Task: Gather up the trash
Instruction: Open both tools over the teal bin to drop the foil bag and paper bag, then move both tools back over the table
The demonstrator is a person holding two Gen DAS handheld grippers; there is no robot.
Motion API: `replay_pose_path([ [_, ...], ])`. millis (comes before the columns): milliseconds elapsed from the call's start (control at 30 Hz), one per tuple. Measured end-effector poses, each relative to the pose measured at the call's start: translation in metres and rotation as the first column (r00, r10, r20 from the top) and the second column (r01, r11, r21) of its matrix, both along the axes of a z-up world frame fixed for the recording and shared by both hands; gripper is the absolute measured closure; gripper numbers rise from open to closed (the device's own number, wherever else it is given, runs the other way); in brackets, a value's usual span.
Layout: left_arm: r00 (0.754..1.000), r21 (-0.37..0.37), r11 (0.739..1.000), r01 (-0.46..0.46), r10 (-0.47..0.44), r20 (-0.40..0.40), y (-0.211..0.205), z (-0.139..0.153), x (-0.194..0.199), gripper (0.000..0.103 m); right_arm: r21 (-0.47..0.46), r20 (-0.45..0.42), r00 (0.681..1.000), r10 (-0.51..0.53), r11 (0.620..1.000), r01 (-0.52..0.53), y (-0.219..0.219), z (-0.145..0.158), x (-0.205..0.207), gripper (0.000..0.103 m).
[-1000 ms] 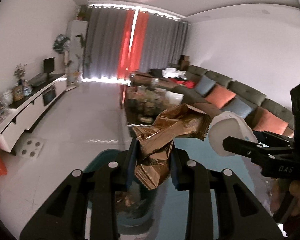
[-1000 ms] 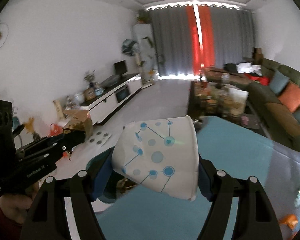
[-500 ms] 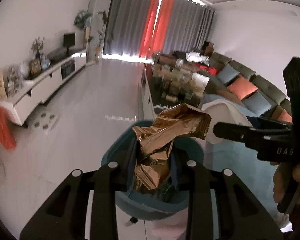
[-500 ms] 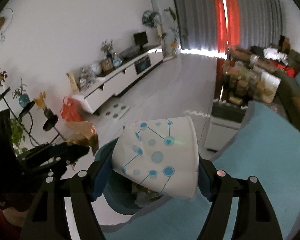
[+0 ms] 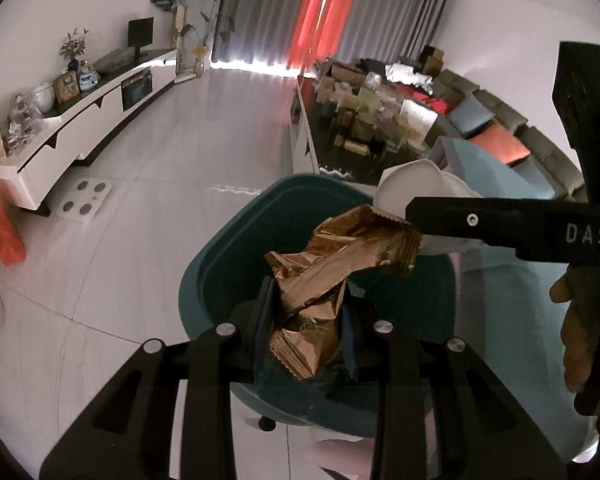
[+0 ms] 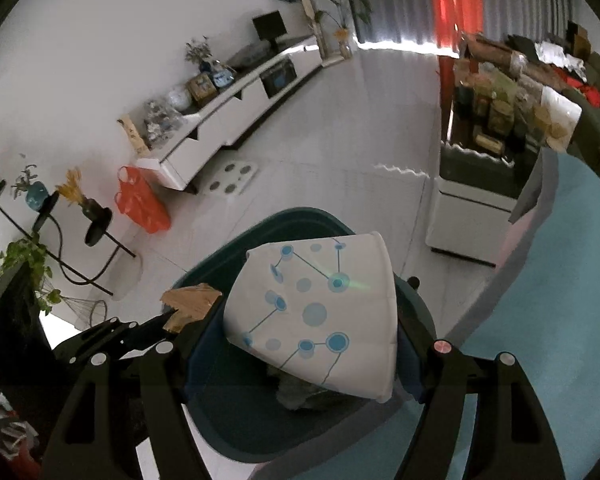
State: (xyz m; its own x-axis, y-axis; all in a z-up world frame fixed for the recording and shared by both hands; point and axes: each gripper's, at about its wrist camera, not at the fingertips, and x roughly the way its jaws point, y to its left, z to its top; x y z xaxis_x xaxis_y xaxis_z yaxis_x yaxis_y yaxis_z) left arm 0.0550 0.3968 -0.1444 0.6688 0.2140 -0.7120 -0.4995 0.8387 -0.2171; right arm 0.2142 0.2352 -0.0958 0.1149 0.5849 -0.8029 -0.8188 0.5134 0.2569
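My left gripper is shut on a crumpled gold foil wrapper and holds it over the open teal trash bin. My right gripper is shut on a white paper cup with blue dots and holds it over the same bin. In the left wrist view the cup and the right gripper's black body sit just right of the wrapper. In the right wrist view the wrapper shows at the left. Some trash lies inside the bin.
The bin stands on a pale tiled floor beside a table with a teal cloth. A cluttered dark coffee table, a sofa with cushions, a white TV cabinet and an orange bag are around.
Both grippers have tilted down and moved from over the teal table to above the bin. Each keeps hold of its item.
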Motion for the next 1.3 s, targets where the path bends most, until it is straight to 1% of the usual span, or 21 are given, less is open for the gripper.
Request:
replay_pose_path([
  [133,1.0,-0.002,1.0,-0.004,0.004,-0.026,0.001,-0.011,0.009,0.072,-0.033,-0.038,0.999,-0.012,0.999,0.011,0.007,-0.011,0.007,0.031],
  [167,0.999,0.005,1.0,-0.01,0.01,-0.035,0.0,-0.012,0.011,0.07,-0.04,-0.042,0.999,-0.017,0.999,0.015,0.008,-0.013,0.008,0.031],
  [233,0.999,-0.011,1.0,-0.014,0.013,-0.047,0.002,-0.017,0.015,0.067,-0.056,-0.053,0.998,-0.015,0.998,0.012,0.012,-0.018,0.009,0.031],
  [267,0.998,-0.009,1.0,-0.019,0.019,-0.053,0.003,-0.019,0.016,0.064,-0.063,-0.056,0.998,-0.016,0.998,0.012,0.013,-0.019,0.008,0.029],
  [300,0.998,0.001,1.0,-0.023,0.023,-0.06,0.002,-0.021,0.019,0.063,-0.069,-0.045,0.999,-0.018,0.998,0.014,0.014,-0.02,0.007,0.026],
  [333,0.997,-0.003,1.0,-0.024,0.024,-0.067,0.003,-0.024,0.021,0.061,-0.073,-0.041,0.999,-0.019,0.997,0.016,0.013,-0.02,0.008,0.025],
  [433,0.997,-0.009,0.999,-0.038,0.037,-0.062,0.005,-0.027,0.023,0.052,-0.069,-0.051,0.998,-0.027,0.997,0.024,0.012,-0.021,0.01,0.022],
  [500,0.998,-0.005,0.999,-0.033,0.033,-0.062,0.004,-0.028,0.024,0.049,-0.06,-0.051,0.998,-0.037,0.998,0.034,0.008,-0.019,0.011,0.022],
  [533,0.998,-0.001,1.0,-0.028,0.028,-0.063,0.004,-0.029,0.026,0.042,-0.057,-0.052,0.998,-0.039,0.998,0.036,0.007,-0.018,0.014,0.022],
  [567,0.998,0.001,1.0,-0.025,0.025,-0.065,0.003,-0.03,0.027,0.039,-0.048,-0.045,0.998,-0.046,0.998,0.044,0.004,-0.016,0.014,0.022],
  [600,0.998,0.006,1.0,-0.024,0.024,-0.064,0.002,-0.03,0.028,0.038,-0.043,-0.043,0.998,-0.052,0.998,0.05,0.002,-0.014,0.015,0.021],
  [667,0.998,0.008,1.0,-0.029,0.029,-0.058,0.001,-0.027,0.029,0.032,-0.031,-0.045,0.997,-0.056,0.998,0.055,-0.001,-0.01,0.018,0.021],
  [733,0.998,0.007,1.0,-0.029,0.029,-0.048,0.0,-0.024,0.027,0.031,-0.02,-0.03,0.997,-0.067,0.998,0.066,-0.006,-0.004,0.02,0.02],
  [833,0.999,0.024,0.999,-0.029,0.03,-0.031,-0.003,-0.016,0.024,0.023,0.005,-0.011,0.996,-0.085,0.996,0.085,-0.015,0.006,0.021,0.018],
  [867,0.999,0.033,0.999,-0.031,0.032,-0.023,-0.005,-0.012,0.023,0.022,0.016,-0.003,0.996,-0.089,0.996,0.089,-0.019,0.009,0.021,0.018],
  [900,0.999,0.04,0.999,-0.031,0.031,-0.013,-0.006,-0.008,0.018,0.021,0.024,0.012,0.995,-0.095,0.995,0.095,-0.023,0.013,0.02,0.018],
  [967,0.999,0.055,0.998,-0.038,0.038,0.004,-0.01,0.001,0.017,0.012,0.036,0.043,0.994,-0.105,0.994,0.104,-0.03,0.021,0.019,0.016],
  [1000,0.999,0.066,0.997,-0.042,0.041,0.017,-0.013,0.008,0.016,0.011,0.045,0.067,0.991,-0.113,0.993,0.11,-0.036,0.026,0.018,0.014],
  [1067,0.998,0.087,0.995,-0.046,0.043,0.039,-0.02,0.02,0.011,0.006,0.056,0.093,0.988,-0.127,0.991,0.122,-0.044,0.032,0.017,0.014],
  [1167,0.996,0.117,0.992,-0.045,0.035,0.085,-0.031,0.046,0.005,0.006,0.088,0.142,0.977,-0.159,0.985,0.147,-0.066,0.044,0.013,0.012],
  [1300,0.99,0.161,0.986,-0.036,0.013,0.14,-0.056,0.08,-0.003,0.006,0.124,0.202,0.96,-0.194,0.977,0.172,-0.095,0.057,0.006,0.007],
])
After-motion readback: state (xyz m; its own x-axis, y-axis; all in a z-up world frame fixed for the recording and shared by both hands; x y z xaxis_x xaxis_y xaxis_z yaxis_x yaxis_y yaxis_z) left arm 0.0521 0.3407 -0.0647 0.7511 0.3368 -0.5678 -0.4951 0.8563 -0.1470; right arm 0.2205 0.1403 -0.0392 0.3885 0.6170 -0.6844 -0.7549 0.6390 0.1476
